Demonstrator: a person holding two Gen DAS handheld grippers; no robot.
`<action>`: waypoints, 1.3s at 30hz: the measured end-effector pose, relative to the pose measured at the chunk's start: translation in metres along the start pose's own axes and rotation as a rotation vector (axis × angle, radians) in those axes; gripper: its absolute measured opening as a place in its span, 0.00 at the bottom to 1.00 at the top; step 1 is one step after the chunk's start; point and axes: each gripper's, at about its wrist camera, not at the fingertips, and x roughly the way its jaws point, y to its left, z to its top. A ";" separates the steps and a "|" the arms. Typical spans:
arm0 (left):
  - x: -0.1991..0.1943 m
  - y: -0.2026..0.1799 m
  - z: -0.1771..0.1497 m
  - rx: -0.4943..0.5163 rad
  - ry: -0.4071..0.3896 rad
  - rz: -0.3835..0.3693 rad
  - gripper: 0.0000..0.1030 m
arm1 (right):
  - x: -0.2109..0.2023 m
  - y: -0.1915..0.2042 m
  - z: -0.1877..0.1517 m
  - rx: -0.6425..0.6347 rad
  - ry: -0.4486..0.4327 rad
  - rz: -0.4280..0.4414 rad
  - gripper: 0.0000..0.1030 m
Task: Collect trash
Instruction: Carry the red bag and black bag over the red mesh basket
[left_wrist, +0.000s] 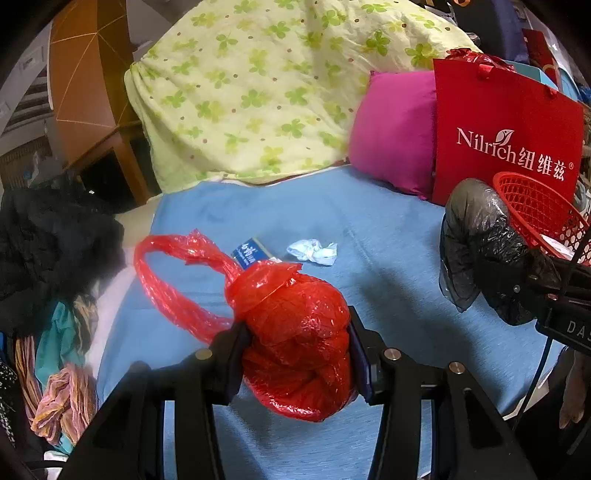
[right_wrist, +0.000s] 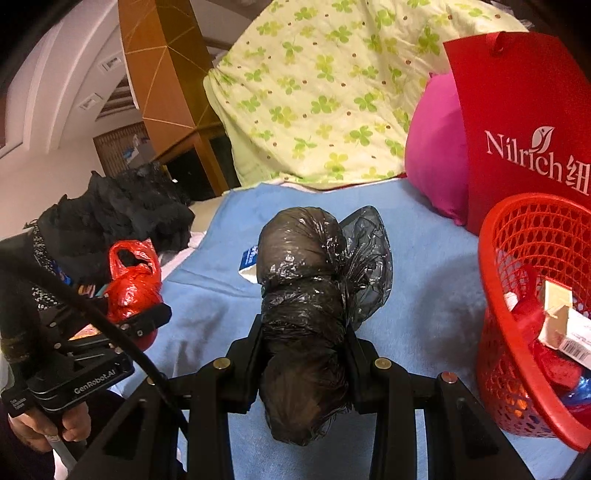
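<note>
Trash in both grippers. Left gripper (left_wrist: 295, 354) squeezes a tied red bag (left_wrist: 295, 332) over the blue sheet (left_wrist: 388, 229). Right gripper (right_wrist: 304, 354) grips a black bag (right_wrist: 304, 295), w/ the red basket (right_wrist: 491, 295) just beside it. Tissue (left_wrist: 313, 251) & small box (left_wrist: 251, 254) lie on the sheet.

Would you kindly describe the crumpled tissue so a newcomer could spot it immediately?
Start at the blue bed sheet below the clover-print quilt. The crumpled tissue lies loose mid-sheet, right of a small blue box. It alone is pale, unbagged and not gripped.
</note>
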 end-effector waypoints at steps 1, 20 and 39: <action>0.000 -0.002 0.001 0.003 -0.001 0.000 0.49 | -0.001 -0.001 0.000 0.000 -0.002 0.001 0.38; -0.016 -0.027 0.013 0.049 -0.040 -0.009 0.49 | -0.027 -0.010 0.003 0.014 -0.093 0.017 0.38; -0.025 -0.057 0.025 0.098 -0.059 -0.050 0.49 | -0.068 -0.032 -0.001 0.061 -0.178 -0.005 0.38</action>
